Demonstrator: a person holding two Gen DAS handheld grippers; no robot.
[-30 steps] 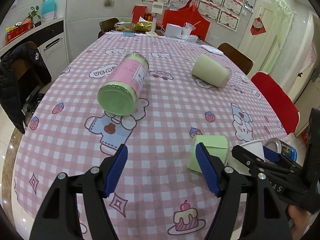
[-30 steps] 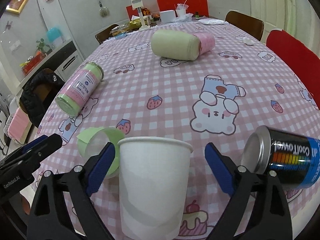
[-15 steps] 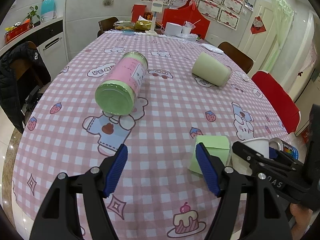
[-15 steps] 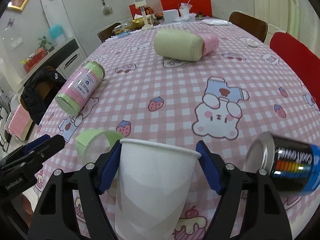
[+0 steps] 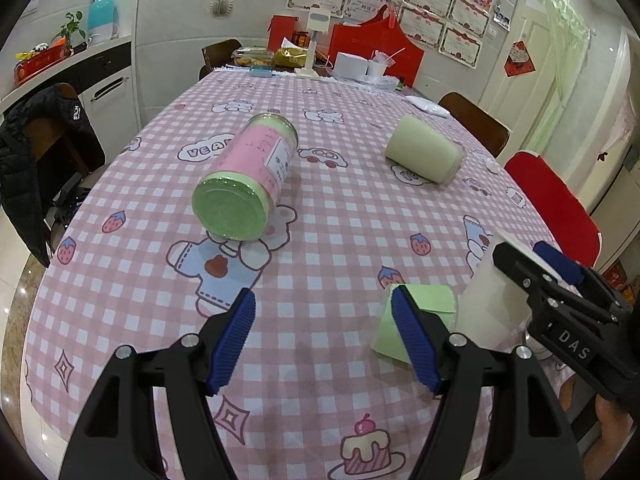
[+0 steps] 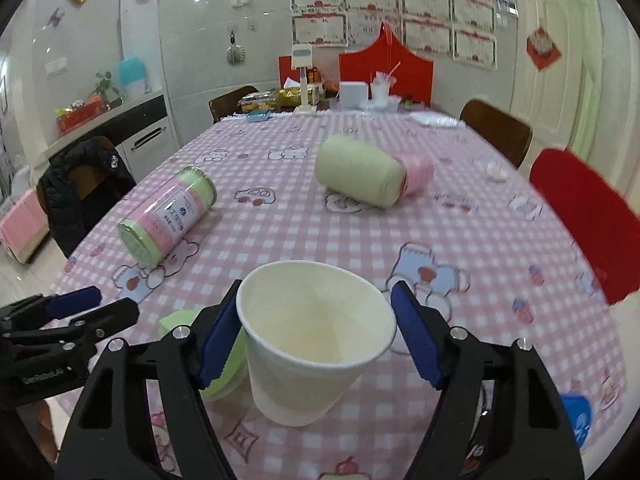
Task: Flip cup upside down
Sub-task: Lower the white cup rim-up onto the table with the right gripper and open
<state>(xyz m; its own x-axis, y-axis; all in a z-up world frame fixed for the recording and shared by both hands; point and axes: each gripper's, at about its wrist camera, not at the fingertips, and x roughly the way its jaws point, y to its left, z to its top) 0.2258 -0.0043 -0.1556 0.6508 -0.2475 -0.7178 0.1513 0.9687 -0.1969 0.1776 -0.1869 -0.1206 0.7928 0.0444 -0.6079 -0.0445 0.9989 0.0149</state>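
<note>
White cup [image 6: 316, 336] clamped in R tool [image 6: 318, 336], tilted.

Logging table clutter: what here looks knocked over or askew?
The pink-and-green jar and the pale green container lie on their sides on the tablecloth. The paper cup, gripped by the right gripper, tilts toward the camera.

Pink checked tablecloth [image 5: 344, 216] with a toppled green-lidded jar [image 5: 244, 184], pale-green roll [image 5: 424, 154], green tape ring [image 5: 420, 322].

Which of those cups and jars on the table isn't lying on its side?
Only the white paper cup, mouth up between the right tongs. The pink jar and pale green cup lie toppled.
</note>
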